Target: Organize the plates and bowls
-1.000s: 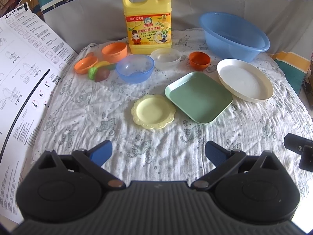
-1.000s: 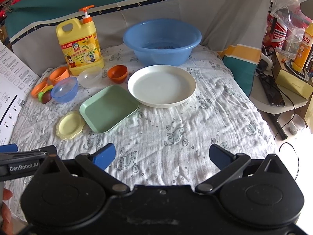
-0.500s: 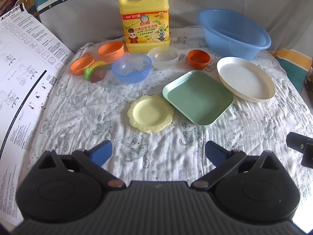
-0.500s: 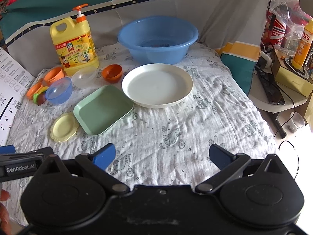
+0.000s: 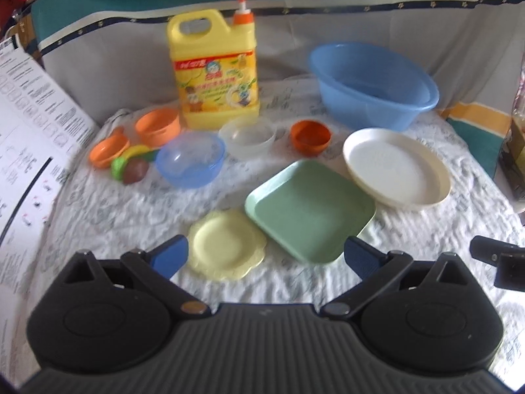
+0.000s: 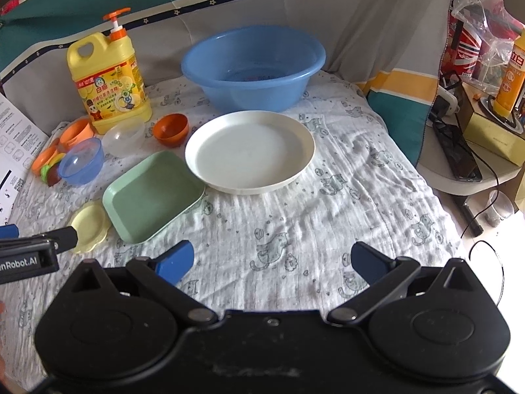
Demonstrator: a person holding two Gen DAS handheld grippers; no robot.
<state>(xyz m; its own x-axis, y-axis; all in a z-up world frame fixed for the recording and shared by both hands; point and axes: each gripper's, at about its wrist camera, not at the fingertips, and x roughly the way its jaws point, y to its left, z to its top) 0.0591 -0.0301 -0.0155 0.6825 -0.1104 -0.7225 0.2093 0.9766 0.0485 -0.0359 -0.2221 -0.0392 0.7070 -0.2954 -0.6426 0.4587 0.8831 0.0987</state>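
On the white cloth lie a small yellow scalloped plate point(image 5: 227, 245), a green square plate point(image 5: 310, 209) and a large white round plate point(image 5: 396, 168). Behind them stand a blue bowl point(image 5: 191, 158), a clear bowl point(image 5: 247, 136), a small dark-orange bowl point(image 5: 310, 137) and two orange bowls point(image 5: 157, 125). My left gripper point(image 5: 265, 257) is open and empty, just in front of the yellow plate. My right gripper point(image 6: 272, 261) is open and empty, in front of the white plate point(image 6: 250, 151) and green plate point(image 6: 152, 195).
A yellow detergent jug point(image 5: 215, 70) and a big blue basin point(image 5: 372, 83) stand at the back. Toy fruit pieces point(image 5: 131, 169) lie by the orange bowls. A printed sheet point(image 5: 29, 151) leans at the left. A side table with clutter point(image 6: 475, 138) stands to the right.
My left gripper has moved forward towards the yellow and green plates. My right gripper has moved forward a little towards the white plate. Both stay open.
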